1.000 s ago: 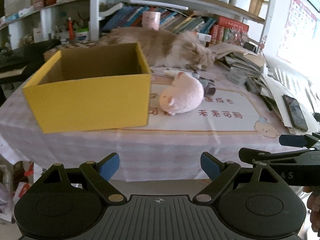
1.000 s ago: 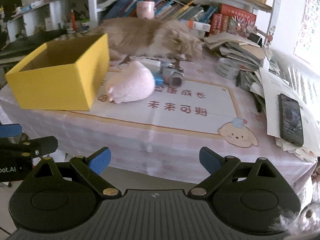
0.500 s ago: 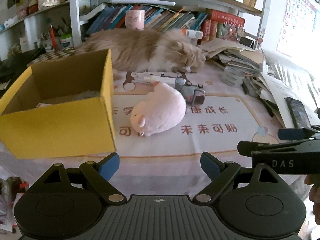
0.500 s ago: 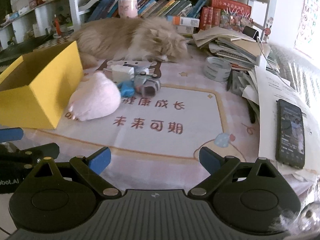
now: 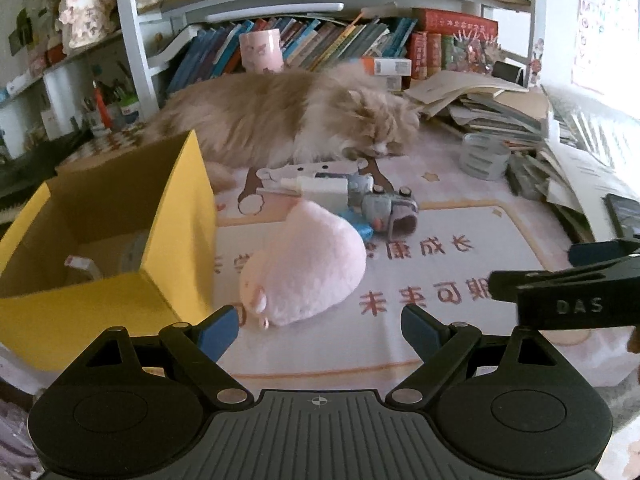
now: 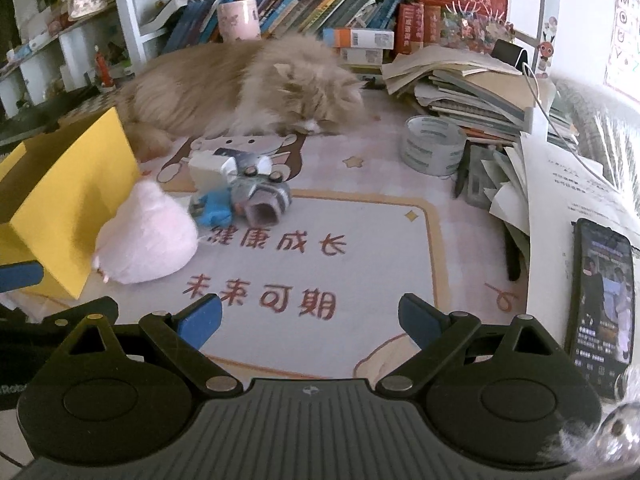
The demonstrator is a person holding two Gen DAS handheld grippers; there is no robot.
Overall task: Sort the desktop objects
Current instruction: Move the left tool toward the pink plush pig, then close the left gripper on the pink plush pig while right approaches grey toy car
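Note:
A pink plush toy (image 5: 306,270) (image 6: 146,234) lies on the printed desk mat beside an open yellow box (image 5: 100,240) (image 6: 68,196). Behind it sit a grey toy (image 5: 390,212) (image 6: 262,198), a blue item (image 6: 212,210) and a white block (image 5: 324,190) (image 6: 208,172). My left gripper (image 5: 320,326) stands open just short of the plush, nothing between its blue pads. My right gripper (image 6: 310,318) is open over the mat's red lettering, empty; it shows from the side in the left wrist view (image 5: 560,276).
A long-haired cat (image 5: 288,116) (image 6: 244,84) lies across the back of the desk. A tape roll (image 6: 434,146), stacked books and papers (image 6: 472,88) and a phone (image 6: 604,296) fill the right side. Bookshelves stand behind.
Both grippers have come forward over the desk edge toward the mat; the plush, the box and the small items now loom larger and nearer. Both pairs of jaws stayed open.

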